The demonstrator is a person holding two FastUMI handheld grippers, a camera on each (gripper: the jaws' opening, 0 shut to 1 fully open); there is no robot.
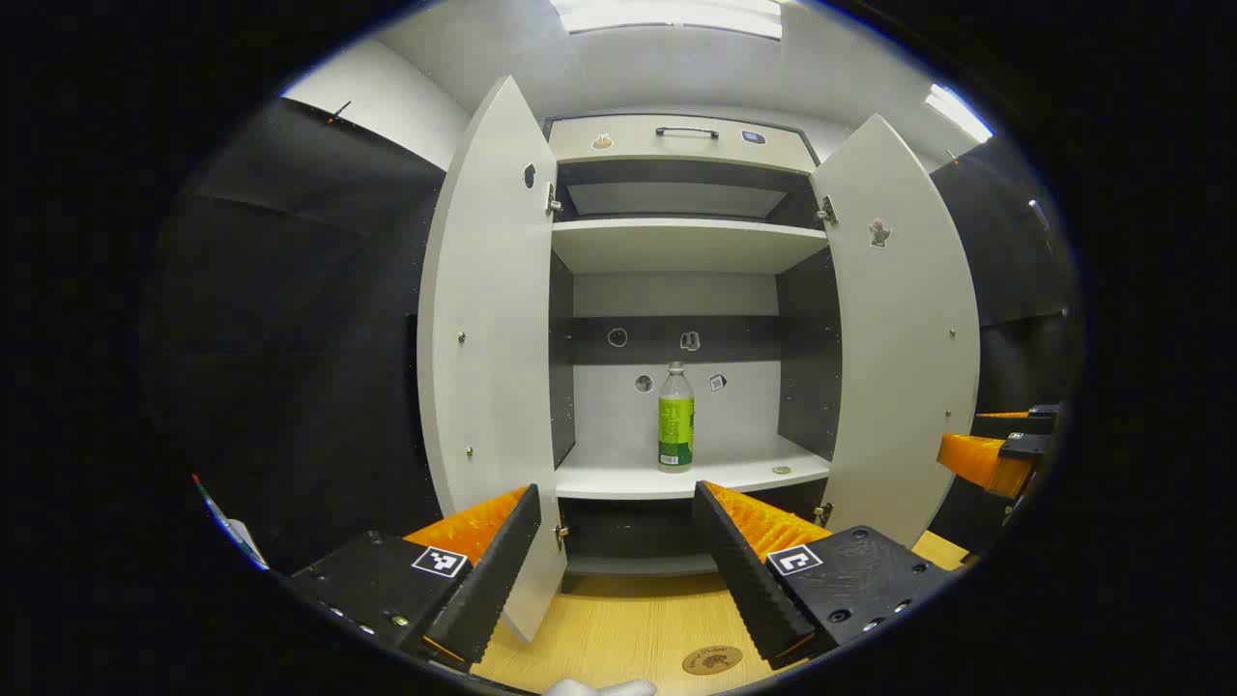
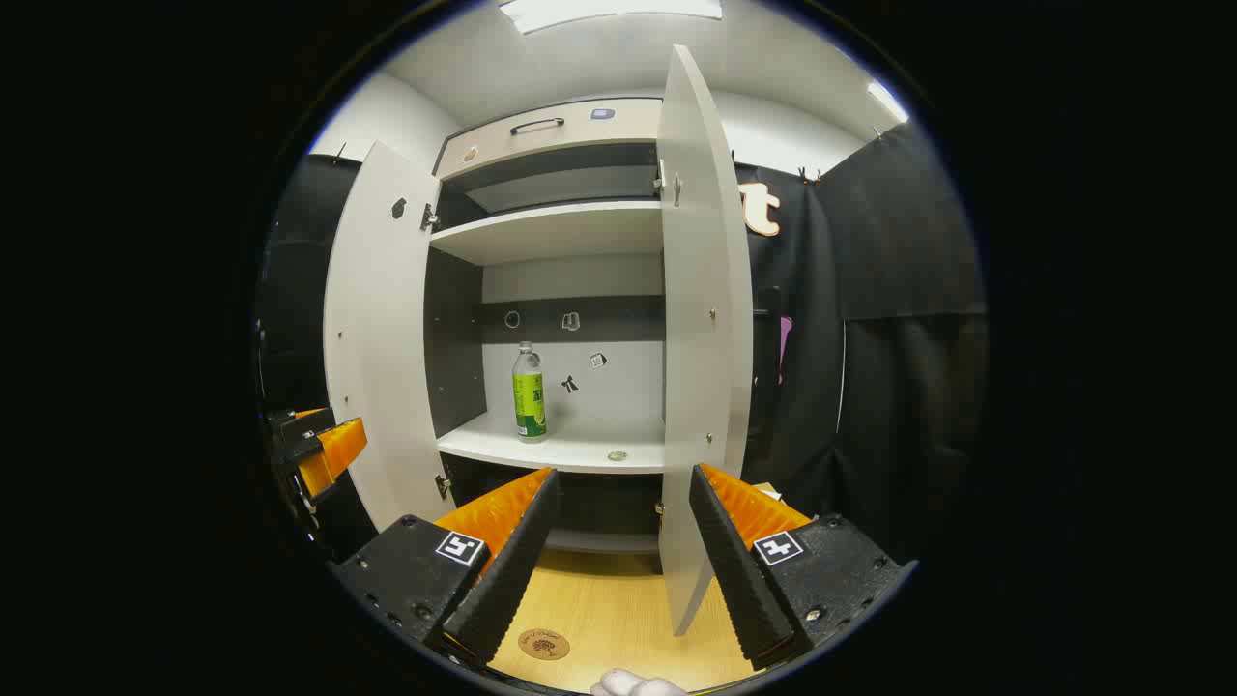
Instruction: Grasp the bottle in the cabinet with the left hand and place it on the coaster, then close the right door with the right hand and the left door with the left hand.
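Observation:
A clear bottle (image 1: 676,418) with a green label and pale cap stands upright on the cabinet's lower shelf (image 1: 618,477); in the right gripper view the bottle (image 2: 528,393) sits at the shelf's left. Both doors hang open: the left door (image 1: 488,338) and the right door (image 1: 894,329), seen edge-on (image 2: 701,319) in the right gripper view. A round brown coaster (image 1: 712,660) lies on the wooden table in front of the cabinet, also coaster (image 2: 544,643). My left gripper (image 1: 618,570) is open, short of the cabinet. My right gripper (image 2: 618,551) is open too, empty.
The cabinet has an upper shelf (image 1: 676,242) and a top drawer with a dark handle (image 1: 686,130). A small coin-like disc (image 1: 781,471) lies on the lower shelf. Black cloth walls flank the cabinet. The wooden table (image 1: 618,628) lies below. The other gripper shows at the far right (image 1: 995,454).

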